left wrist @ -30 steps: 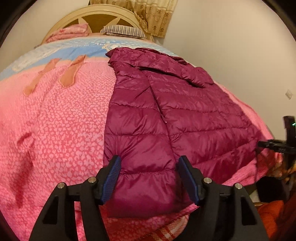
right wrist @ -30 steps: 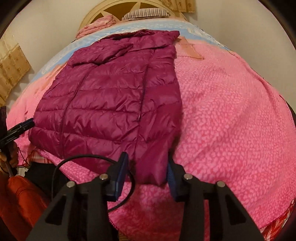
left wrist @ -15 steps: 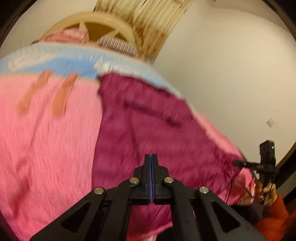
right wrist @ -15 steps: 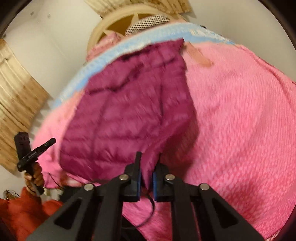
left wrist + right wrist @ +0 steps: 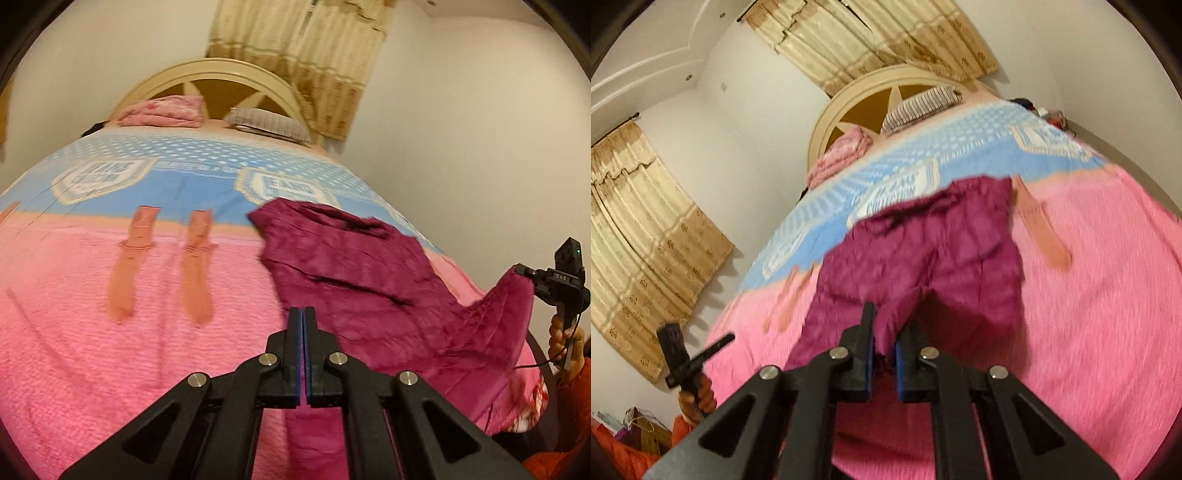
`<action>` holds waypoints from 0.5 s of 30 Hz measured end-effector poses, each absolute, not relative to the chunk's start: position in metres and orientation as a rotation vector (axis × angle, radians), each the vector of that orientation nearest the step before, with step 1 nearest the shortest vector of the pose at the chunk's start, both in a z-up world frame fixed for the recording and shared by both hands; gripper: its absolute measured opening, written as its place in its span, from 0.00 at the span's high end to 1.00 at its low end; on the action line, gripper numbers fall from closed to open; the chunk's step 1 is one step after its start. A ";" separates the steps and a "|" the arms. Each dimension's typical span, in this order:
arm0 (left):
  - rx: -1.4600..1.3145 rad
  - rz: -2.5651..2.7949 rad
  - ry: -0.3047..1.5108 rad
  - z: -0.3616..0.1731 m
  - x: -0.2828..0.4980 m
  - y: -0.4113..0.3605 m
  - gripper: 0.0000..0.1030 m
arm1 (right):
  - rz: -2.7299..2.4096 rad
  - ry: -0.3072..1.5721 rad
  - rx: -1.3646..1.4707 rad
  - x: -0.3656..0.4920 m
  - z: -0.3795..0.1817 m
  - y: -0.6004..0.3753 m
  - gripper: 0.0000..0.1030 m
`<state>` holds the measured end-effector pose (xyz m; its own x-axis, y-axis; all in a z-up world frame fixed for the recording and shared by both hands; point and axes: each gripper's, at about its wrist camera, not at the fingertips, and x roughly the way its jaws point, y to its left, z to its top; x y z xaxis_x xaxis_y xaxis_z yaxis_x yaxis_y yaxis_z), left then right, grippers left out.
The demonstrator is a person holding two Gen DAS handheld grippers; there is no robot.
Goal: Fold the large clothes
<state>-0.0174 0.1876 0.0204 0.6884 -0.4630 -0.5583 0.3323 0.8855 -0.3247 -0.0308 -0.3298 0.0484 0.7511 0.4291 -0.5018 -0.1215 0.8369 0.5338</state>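
A magenta puffer jacket lies on the pink bed cover, collar toward the headboard. My right gripper is shut on a fold of the jacket's near hem. In the left wrist view that hem corner hangs lifted from the right gripper, clear of the bed. My left gripper is shut with its pads flat together and no cloth showing between them. The jacket's left edge runs flat underneath it. In the right wrist view the left gripper stands apart from the jacket, with pink cover between them.
A folded pink blanket and a striped pillow lie by the round headboard. Curtains hang on the walls. A hand in an orange sleeve holds the right gripper beside the bed's edge.
Both grippers closed from open and rose. The right one took the hem and lifted its corner off the bed. The left one came up shut, and the gap between it and the jacket grew.
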 end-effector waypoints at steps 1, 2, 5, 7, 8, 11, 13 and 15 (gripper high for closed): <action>-0.215 -0.439 0.677 0.019 -0.014 0.192 1.00 | 0.309 0.650 0.497 -0.024 0.053 -0.333 0.89; -0.225 -0.426 0.674 0.018 -0.008 0.197 0.99 | 0.300 0.641 0.488 -0.015 0.059 -0.335 0.89; -0.231 -0.391 0.672 0.016 0.012 0.203 0.99 | 0.283 0.617 0.486 0.016 0.078 -0.337 0.89; -0.236 -0.383 0.673 0.013 0.027 0.202 0.99 | 0.264 0.604 0.474 0.042 0.088 -0.339 0.89; -0.242 -0.381 0.674 0.012 0.034 0.201 0.99 | 0.239 0.594 0.454 0.059 0.095 -0.338 0.89; -0.255 -0.389 0.682 0.011 0.057 0.194 1.00 | 0.175 0.568 0.438 0.107 0.108 -0.343 0.89; -0.244 -0.391 0.679 0.011 0.074 0.183 1.00 | 0.120 0.554 0.445 0.143 0.110 -0.349 0.89; -0.238 -0.393 0.668 0.012 0.089 0.175 0.99 | 0.061 0.550 0.450 0.175 0.103 -0.358 0.89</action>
